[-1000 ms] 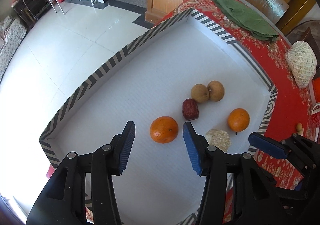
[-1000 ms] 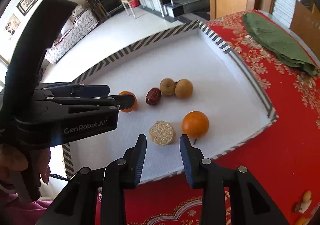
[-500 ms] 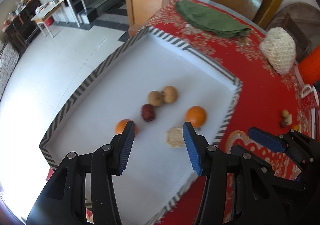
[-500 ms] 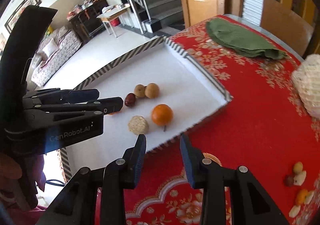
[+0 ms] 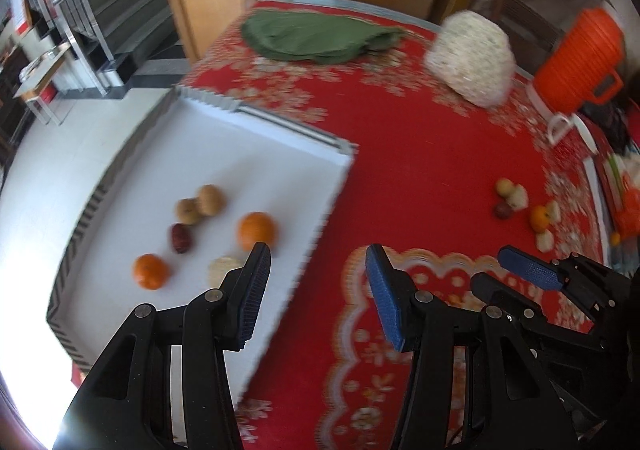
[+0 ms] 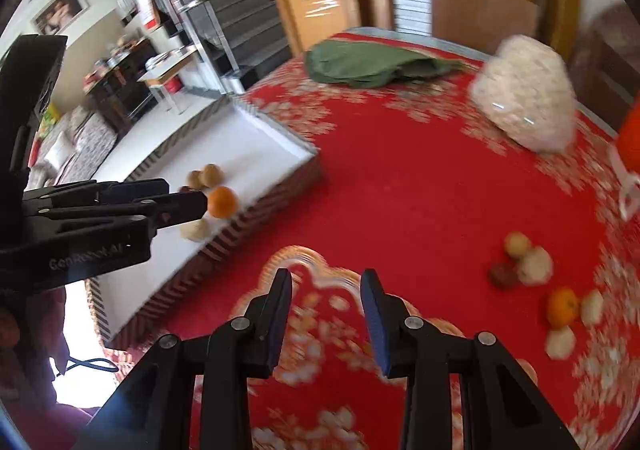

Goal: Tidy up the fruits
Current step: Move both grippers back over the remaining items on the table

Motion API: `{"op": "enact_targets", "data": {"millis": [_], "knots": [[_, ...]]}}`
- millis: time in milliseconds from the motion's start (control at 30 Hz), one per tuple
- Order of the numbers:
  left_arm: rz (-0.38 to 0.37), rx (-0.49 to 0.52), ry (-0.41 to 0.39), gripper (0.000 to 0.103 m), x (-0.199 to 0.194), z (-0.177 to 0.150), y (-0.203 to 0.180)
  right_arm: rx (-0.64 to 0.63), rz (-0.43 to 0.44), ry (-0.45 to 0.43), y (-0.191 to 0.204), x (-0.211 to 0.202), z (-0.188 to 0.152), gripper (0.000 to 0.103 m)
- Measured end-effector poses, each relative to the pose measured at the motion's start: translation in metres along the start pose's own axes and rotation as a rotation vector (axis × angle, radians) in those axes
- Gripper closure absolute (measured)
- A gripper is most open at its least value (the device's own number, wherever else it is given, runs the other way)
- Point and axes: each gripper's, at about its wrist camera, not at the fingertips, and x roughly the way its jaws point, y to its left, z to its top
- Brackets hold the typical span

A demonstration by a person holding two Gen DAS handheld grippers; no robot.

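A shallow white tray with a black-and-white striped rim [image 5: 338,186] sits at the left edge of a table under a red cloth with pale floral print [image 5: 420,178]. In the tray lie two tan round fruits [image 5: 200,205] touching each other at the far side, a dark red date-like fruit [image 5: 182,238] just near of them, a round orange [image 5: 256,231] to the right, a second orange [image 5: 150,271] at the near left, and a pale foam-netted fruit [image 5: 224,268] between the two oranges, partly hidden by a gripper finger.

Well apart to the right, a loose cluster of small fruits [image 6: 536,282] rests on the bare cloth: a yellowish one, a dark red one, a small orange and several pale netted ones, all blurred. A white mesh bag [image 5: 470,58], a folded green cloth [image 5: 320,36] and an orange ribbed jug [image 5: 580,58] stand at the far side.

The left gripper [image 5: 318,282] hangs over the tray's right rim, jaws wide apart, holding nothing. The right gripper [image 6: 326,314] hovers over the cloth between tray and cluster; its jaws, narrower, have just been opening, with nothing between them.
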Motion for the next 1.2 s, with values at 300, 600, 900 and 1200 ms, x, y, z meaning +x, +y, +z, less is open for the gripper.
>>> {"op": "enact_targets", "data": {"millis": [300, 600, 900, 1200], "knots": [[-0.097, 0.128, 0.028, 0.054, 0.016, 0.003, -0.062, 0.160, -0.100, 0.011, -0.066, -0.027, -0.044, 0.066], [-0.175, 0.224, 0.045, 0.054, 0.036, 0.013, -0.105, 0.271, -0.143, 0.017, -0.110, -0.039, -0.068, 0.066], [-0.304, 0.308, 0.101, 0.054, 0.066, 0.024, -0.156, 0.306, -0.149, 0.030, -0.126, -0.040, -0.079, 0.066], [-0.301, 0.316, 0.143, 0.054, 0.098, 0.031, -0.185, 0.341, -0.162, 0.039, -0.145, -0.044, -0.090, 0.066]]}}
